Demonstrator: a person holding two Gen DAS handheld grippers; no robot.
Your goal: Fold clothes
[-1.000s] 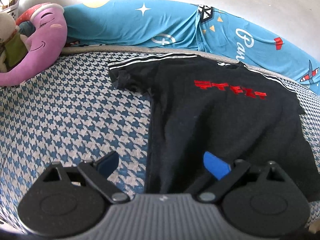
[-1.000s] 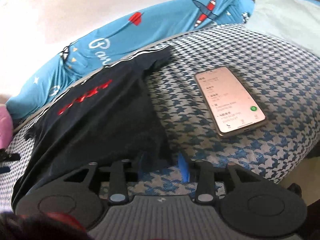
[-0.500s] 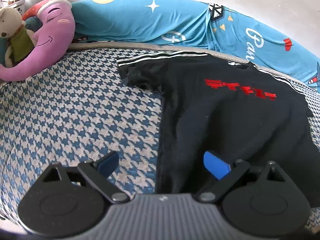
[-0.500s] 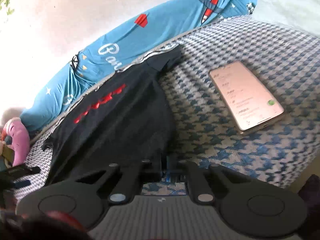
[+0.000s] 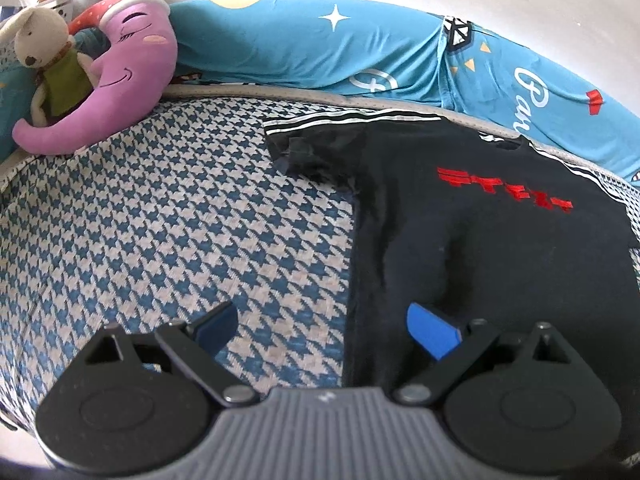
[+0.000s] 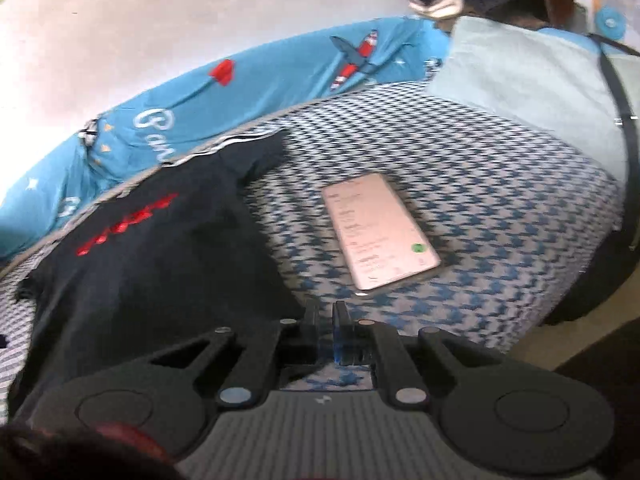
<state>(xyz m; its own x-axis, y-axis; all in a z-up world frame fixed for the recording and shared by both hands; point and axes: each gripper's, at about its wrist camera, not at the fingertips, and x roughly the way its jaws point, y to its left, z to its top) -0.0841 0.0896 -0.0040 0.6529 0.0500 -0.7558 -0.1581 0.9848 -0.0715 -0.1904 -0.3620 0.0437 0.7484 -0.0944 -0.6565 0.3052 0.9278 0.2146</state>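
Note:
A black T-shirt (image 5: 480,248) with red chest lettering lies flat, front up, on the houndstooth bed cover (image 5: 160,240). My left gripper (image 5: 320,314) is open low over the shirt's left bottom corner. One blue pad (image 5: 430,330) is above the cloth and the other sits over the bare cover. In the right wrist view the T-shirt (image 6: 160,272) reaches down to my right gripper (image 6: 325,320). That gripper's jaws are pressed together at the shirt's bottom right corner, and the pinch itself is mostly hidden.
A pink phone (image 6: 378,232) with its screen lit lies on the cover just right of the shirt. A blue printed bolster (image 5: 360,52) runs along the wall. A purple plush toy (image 5: 120,88) and a rabbit toy (image 5: 40,44) sit at the far left. A pale pillow (image 6: 532,80) lies at the far right.
My right gripper went from open around the shirt's bottom corner to shut on it. The left gripper stayed open and shifted left, so the shirt now sits further right in its view.

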